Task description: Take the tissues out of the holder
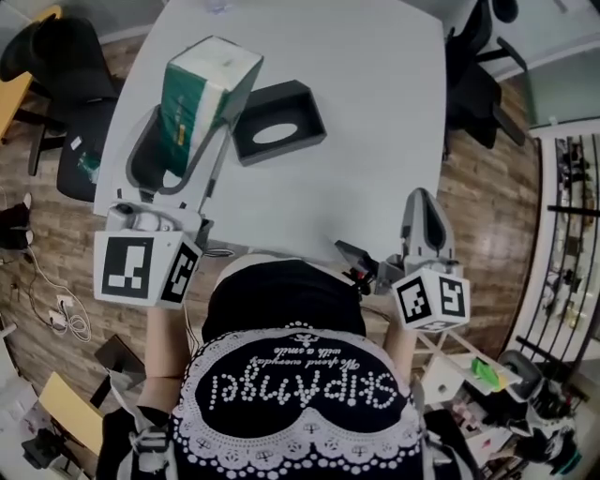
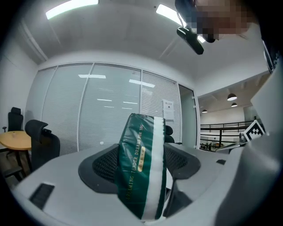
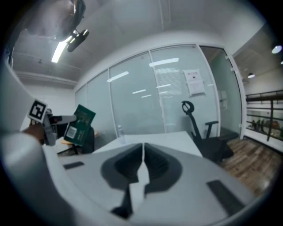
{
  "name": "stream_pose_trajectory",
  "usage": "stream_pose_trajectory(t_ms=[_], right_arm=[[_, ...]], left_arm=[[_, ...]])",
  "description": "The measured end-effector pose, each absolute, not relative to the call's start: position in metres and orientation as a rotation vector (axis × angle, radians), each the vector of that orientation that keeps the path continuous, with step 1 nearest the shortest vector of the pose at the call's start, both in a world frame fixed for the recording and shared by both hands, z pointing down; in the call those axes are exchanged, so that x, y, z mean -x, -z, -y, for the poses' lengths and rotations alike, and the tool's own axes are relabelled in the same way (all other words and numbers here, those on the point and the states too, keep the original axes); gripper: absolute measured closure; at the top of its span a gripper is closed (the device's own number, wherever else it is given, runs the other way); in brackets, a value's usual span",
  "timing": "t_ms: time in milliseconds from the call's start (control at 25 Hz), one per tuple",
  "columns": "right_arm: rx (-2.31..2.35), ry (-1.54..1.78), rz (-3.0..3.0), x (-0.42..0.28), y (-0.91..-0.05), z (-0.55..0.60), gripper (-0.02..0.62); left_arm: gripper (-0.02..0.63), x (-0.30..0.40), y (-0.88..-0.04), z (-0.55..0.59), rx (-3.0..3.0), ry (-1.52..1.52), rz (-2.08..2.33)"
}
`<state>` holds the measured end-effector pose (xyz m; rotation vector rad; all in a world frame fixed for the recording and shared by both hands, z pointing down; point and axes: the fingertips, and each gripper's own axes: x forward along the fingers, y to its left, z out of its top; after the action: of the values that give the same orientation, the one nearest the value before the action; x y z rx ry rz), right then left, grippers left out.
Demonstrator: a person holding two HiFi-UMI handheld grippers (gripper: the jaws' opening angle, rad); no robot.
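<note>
Green tissue pack is out of the black holder and up over the counter, squeezed between the left gripper's jaws; it looks light, squishy and slick-wrapped, so I'd grab the broad sides mid-pack, and the right gripper's jaws sit closed on nothing.

A white table stands on a wood-plank floor, with one black office chair at its far left and another chair at its far right. Glass walls close the room under long ceiling lights. A round wooden table sits left, and white cables lie on the floor, near left.
</note>
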<state>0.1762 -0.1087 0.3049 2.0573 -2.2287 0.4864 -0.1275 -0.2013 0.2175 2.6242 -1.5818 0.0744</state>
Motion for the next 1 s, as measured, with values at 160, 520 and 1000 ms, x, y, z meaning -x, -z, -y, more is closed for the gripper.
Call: stream_pose_trajectory(t_ms=[160, 520, 1000], right_arm=[[-2.051, -0.487, 2.237, -0.176, -0.305, 0.111, 0.561], [-2.041, -0.464, 2.252, -0.175, -0.301, 0.115, 0.561], [-2.012, -0.444, 2.267, -0.163, -0.297, 0.11, 0.561]], left_arm=[[0.273, 0.134, -0.226, 0.186, -2.594, -0.084, 1.593], [0.273, 0.143, -0.244, 0.164, -2.534, -0.088, 1.593], [0.273, 0.137, -0.273, 0.142, -2.494, -0.136, 1.541]])
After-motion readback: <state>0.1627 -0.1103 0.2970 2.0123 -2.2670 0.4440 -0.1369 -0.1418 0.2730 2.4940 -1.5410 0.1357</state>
